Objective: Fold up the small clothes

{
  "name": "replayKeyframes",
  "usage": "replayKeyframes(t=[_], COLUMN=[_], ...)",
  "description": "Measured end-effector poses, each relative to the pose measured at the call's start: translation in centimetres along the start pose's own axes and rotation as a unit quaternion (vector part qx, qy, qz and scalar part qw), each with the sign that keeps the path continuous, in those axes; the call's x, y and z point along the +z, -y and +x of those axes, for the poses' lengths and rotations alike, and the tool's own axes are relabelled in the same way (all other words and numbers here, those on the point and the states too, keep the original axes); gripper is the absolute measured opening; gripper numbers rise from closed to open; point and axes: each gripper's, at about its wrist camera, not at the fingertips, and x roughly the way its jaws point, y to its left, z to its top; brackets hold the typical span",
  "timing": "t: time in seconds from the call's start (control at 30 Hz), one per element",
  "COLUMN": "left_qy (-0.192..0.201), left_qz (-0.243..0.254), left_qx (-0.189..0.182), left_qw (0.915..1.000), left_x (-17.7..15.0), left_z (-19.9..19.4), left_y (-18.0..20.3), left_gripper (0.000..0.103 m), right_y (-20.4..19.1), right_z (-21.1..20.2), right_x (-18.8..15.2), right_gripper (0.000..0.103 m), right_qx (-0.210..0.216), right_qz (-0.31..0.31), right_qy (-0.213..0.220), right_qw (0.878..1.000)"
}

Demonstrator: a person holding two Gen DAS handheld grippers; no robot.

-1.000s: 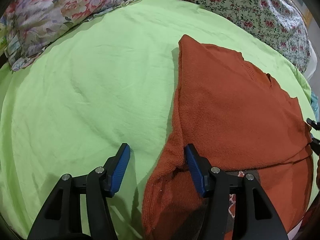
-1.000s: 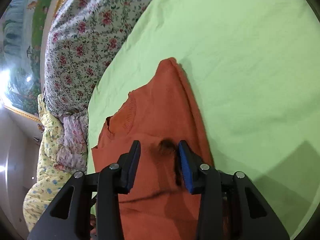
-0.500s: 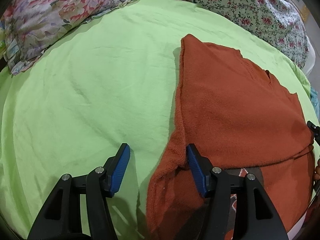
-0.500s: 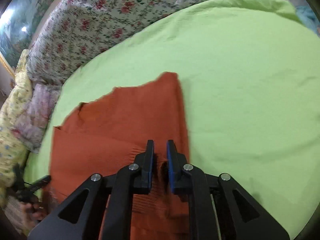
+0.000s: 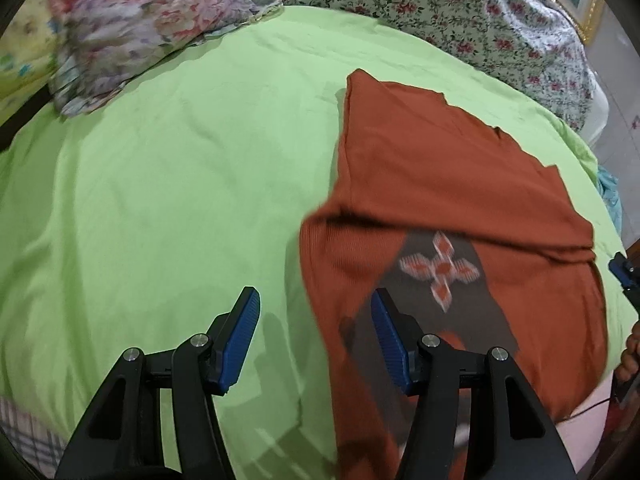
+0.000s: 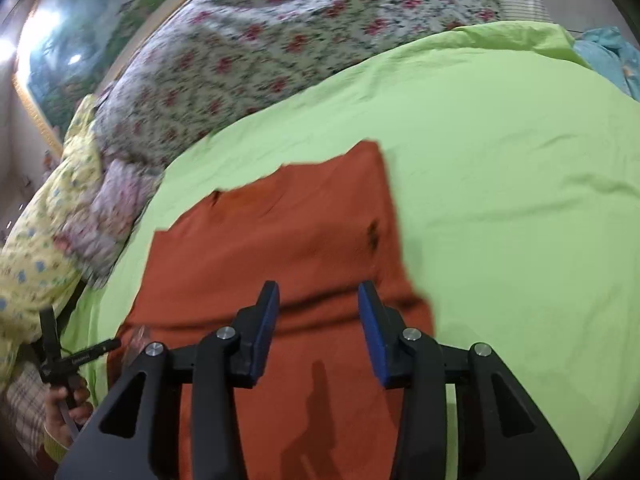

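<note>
Sweater (image 6: pixel 280 236) beneath right gripper (image 6: pixel 318 320), jaws opening, empty

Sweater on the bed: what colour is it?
Rust orange sweater, with a brown patterned patch; left wrist view shows it best.

green sheet (image 5: pixel 160 200), floral blanket (image 6: pixel 280 60), pillow (image 5: pixel 132 28)

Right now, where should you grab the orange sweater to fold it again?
Grab the orange sweater by its bottom hem, at the near corner beside the left gripper, coming in from the bare green sheet. That edge lies loose and slightly raised, so one of the jaws could likely slip under. Both grippers are empty now.
</note>
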Motion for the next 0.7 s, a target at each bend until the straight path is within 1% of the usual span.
replayKeyframes(t=[0.1,0.2,0.23,0.33,0.43,0.47,0.5,0.53,0.6,0.7], left_qy=[-0.005,-0.016,-0.021,-0.048,-0.073,-0.081,-0.084,-0.083,-0.079,-0.075], left_qz=[0.000,-0.004,-0.004,-0.002,0.003,0.012,0.022,0.031,0.043,0.053], left_qx=[-0.007,-0.023,-0.026,-0.035,-0.043,-0.037,-0.024,-0.008,0.008,0.014], left_qw=[1.0000,0.9996,0.9994,0.9982,0.9964,0.9959,0.9959,0.9960,0.9959,0.9957], left_x=[-2.4,-5.2,-5.8,-8.5,-10.8,-11.5,-12.1,-12.5,-12.9,-13.3], left_z=[-1.6,-2.7,-2.9,-2.9,-2.5,-2.2,-1.8,-1.6,-1.6,-1.6], left_y=[0.4,1.3,1.5,2.9,4.3,4.9,5.5,5.9,6.6,6.9], left_gripper=[0.060,0.062,0.064,0.065,0.065,0.067,0.071,0.073,0.074,0.075], right_y=[-0.8,-1.5,-1.7,-1.9,-1.9,-1.9,-1.7,-1.5,-1.0,-0.1], right_z=[-1.1,-2.3,-2.7,-4.2,-5.6,-6.0,-6.5,-7.1,-8.0,-9.1], right_x=[-2.2,-4.0,-4.5,-6.4,-8.0,-8.4,-9.0,-9.7,-10.7,-12.2], right_gripper=[0.043,0.043,0.045,0.051,0.051,0.051,0.051,0.051,0.052,0.052], right_qx=[0.019,0.026,0.028,0.030,0.026,0.027,0.028,0.030,0.025,0.014], right_qz=[-0.004,-0.011,-0.013,-0.016,-0.017,-0.016,-0.014,-0.011,-0.010,-0.007], right_qy=[-0.008,-0.010,-0.010,-0.011,-0.011,-0.011,-0.010,-0.010,-0.012,-0.020], right_qw=[1.000,1.000,0.999,0.999,0.999,0.999,0.999,0.999,1.000,1.000])
